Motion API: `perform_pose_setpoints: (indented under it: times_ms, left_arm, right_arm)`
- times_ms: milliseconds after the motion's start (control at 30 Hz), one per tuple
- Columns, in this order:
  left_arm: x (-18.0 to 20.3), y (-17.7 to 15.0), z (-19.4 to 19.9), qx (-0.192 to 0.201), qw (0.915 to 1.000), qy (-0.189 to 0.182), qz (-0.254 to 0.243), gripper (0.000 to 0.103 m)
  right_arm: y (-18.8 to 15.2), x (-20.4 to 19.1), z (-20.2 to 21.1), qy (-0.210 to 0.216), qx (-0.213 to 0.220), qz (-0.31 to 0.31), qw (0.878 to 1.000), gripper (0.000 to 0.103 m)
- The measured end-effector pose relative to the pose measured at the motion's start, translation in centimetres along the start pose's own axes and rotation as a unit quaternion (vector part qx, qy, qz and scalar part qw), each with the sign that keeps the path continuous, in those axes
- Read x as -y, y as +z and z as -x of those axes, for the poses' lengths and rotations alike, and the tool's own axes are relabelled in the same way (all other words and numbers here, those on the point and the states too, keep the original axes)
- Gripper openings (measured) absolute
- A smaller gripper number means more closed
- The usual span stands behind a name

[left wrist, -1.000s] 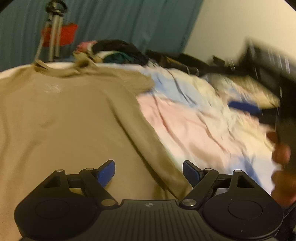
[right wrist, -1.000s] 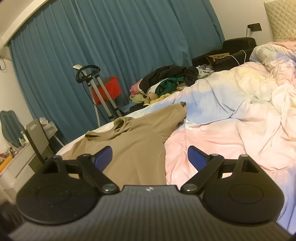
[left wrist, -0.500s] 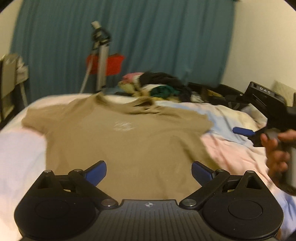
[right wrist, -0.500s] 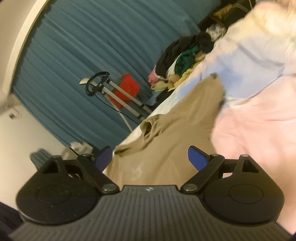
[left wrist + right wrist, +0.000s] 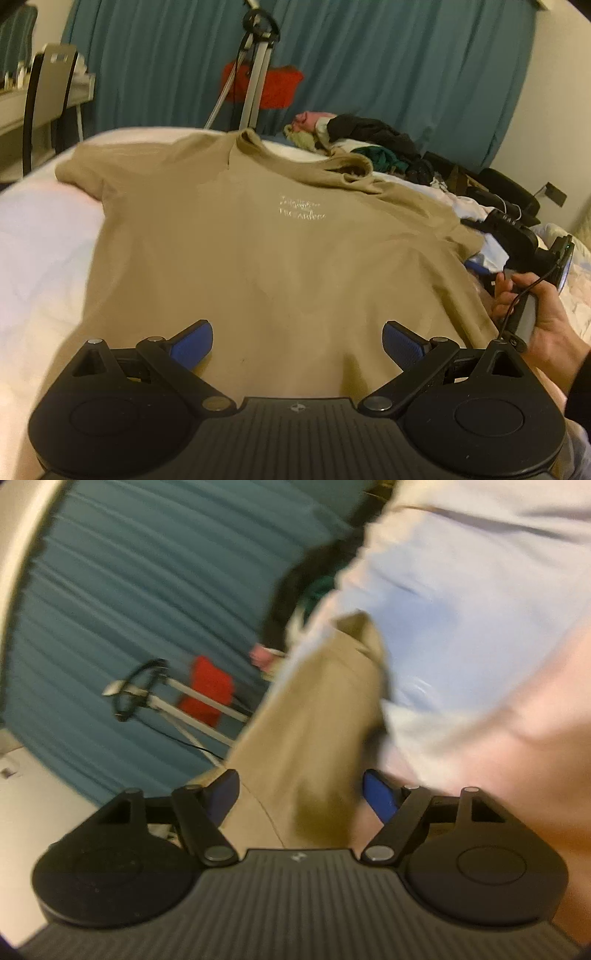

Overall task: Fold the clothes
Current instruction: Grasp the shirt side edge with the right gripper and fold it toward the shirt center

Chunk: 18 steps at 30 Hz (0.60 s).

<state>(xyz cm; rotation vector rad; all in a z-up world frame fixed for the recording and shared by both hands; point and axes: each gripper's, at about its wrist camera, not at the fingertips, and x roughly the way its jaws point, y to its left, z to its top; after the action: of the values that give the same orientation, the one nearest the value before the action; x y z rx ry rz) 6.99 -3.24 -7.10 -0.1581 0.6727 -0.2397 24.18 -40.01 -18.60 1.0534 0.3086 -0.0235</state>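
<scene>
My left gripper [image 5: 297, 338] hovers wide open over the tan shirt [image 5: 258, 251] spread on the bed [image 5: 33, 236]; my right gripper [image 5: 301, 792], jaws apart and empty, straddles its sleeve [image 5: 332, 701].

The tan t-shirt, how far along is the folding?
Done: the tan t-shirt lies spread flat on the bed, print up. In hand: nothing; the left tool and right tool are open above it. Left: every fold.
</scene>
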Motion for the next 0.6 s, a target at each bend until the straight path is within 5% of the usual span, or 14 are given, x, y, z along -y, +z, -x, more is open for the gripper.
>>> perform_pose_setpoints:
  times_ms: [133, 433, 533, 600]
  left_arm:
    - [-0.6, -0.1, -1.4, -0.01, 0.9999, 0.003, 0.01, 0.099]
    - [-1.2, 0.1, -3.3, -0.016, 0.9989, 0.013, 0.041, 0.099]
    - [-1.4, 0.5, -3.1, -0.013, 0.9988, 0.016, 0.044, 0.099]
    - [-1.6, 0.8, -2.9, -0.01, 0.9987, 0.017, 0.046, 0.099]
  right_arm:
    - [1.0, 0.8, -3.1, 0.042, 0.018, -0.014, 0.999, 0.069]
    - [3.2, -0.4, -8.0, 0.009, 0.031, 0.037, 0.999, 0.052]
    - [3.6, -0.1, -8.7, 0.004, 0.026, 0.034, 0.999, 0.035]
    - [3.9, 0.2, -8.6, 0.0, 0.024, 0.027, 0.999, 0.01]
